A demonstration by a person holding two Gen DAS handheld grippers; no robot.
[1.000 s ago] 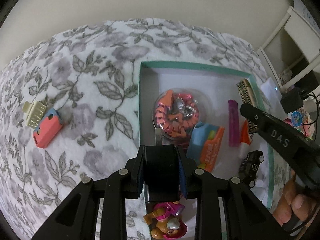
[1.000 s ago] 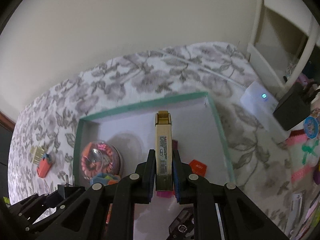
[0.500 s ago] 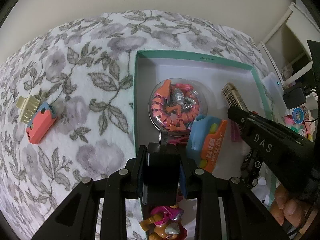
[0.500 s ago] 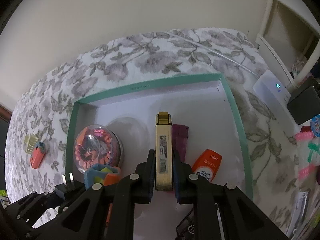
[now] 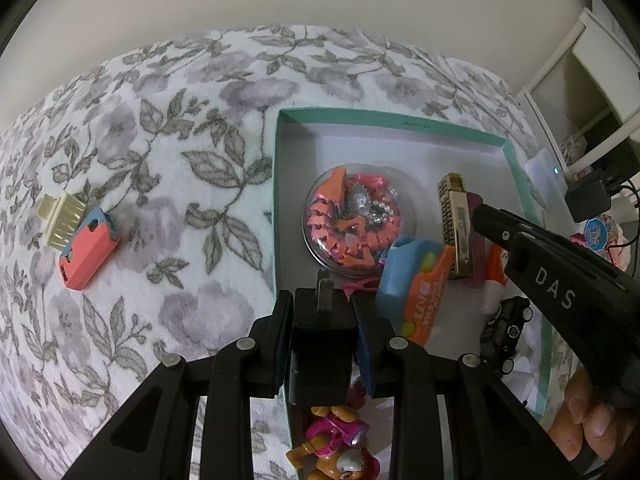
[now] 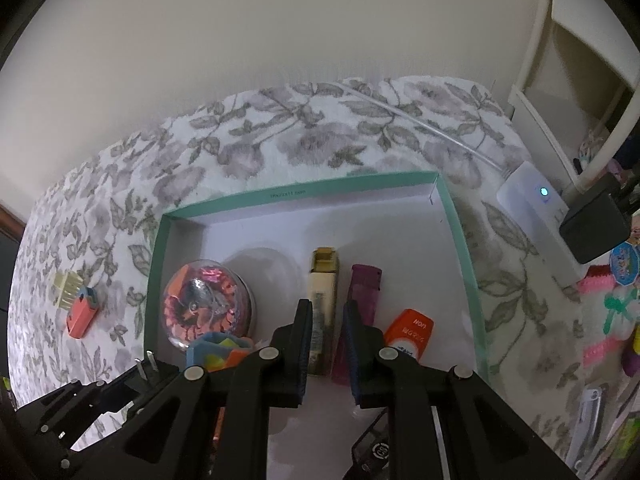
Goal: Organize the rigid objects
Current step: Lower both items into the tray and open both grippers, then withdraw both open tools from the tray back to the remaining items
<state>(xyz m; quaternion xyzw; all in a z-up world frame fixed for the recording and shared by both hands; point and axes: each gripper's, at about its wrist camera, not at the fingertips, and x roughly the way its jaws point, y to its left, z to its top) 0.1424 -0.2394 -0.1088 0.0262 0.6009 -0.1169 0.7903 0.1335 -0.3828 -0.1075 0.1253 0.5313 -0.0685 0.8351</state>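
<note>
My left gripper (image 5: 323,312) is shut on a black plug adapter (image 5: 322,332), held over the near left corner of the teal-rimmed box (image 5: 392,121). My right gripper (image 6: 327,328) is open; the gold harmonica (image 6: 322,312) lies on the box floor (image 6: 400,240) between and beyond its jaws, beside a purple bar (image 6: 362,304). The harmonica (image 5: 454,224) also shows in the left wrist view, with the right gripper's arm (image 5: 560,292) beside it. The box also holds a clear ball of orange toys (image 5: 352,224), a blue-orange pack (image 5: 416,284), an orange-capped bottle (image 6: 410,332) and a black toy car (image 5: 506,328).
A coral-blue item (image 5: 86,252) and a cream comb-like piece (image 5: 60,220) lie on the floral cover to the left. A toy pup (image 5: 336,448) lies by the box's near edge. A white router (image 6: 536,200), black charger (image 6: 592,228) and trinkets (image 6: 624,264) crowd the right.
My right gripper has lowered the harmonica into the box, opened and let it go. My left gripper still holds the plug adapter and has shifted slightly.
</note>
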